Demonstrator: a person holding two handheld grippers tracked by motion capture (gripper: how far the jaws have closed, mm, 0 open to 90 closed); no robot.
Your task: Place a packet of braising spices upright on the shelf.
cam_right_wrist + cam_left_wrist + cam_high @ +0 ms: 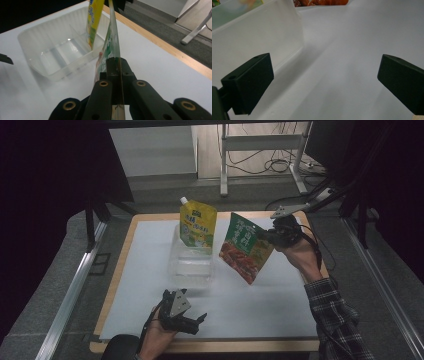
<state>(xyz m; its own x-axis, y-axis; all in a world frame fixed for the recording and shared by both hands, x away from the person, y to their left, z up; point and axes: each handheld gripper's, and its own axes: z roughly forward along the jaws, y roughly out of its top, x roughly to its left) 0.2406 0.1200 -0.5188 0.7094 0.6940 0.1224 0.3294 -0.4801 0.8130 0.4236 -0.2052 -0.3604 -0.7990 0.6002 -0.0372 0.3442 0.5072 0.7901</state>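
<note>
My right gripper [265, 237] is shut on the edge of a green and red snack pouch [245, 248], which hangs tilted in the air right of the clear plastic tray [190, 265]. In the right gripper view the pouch [112, 47] runs edge-on up from between the closed jaws. A yellow spouted pouch [197, 226] stands upright in the tray's far compartment; the same yellow pouch [94, 21] rises from the tray [37, 37] in that view. My left gripper [200, 322] rests low near the table's front edge, open, nothing between its pads [249, 82].
A white mat [150, 285] covers the wooden table [113, 290]. The tray's translucent wall [262, 32] stands close on the left of the left gripper. Metal frame legs [224, 165] and cables lie on the floor beyond the table.
</note>
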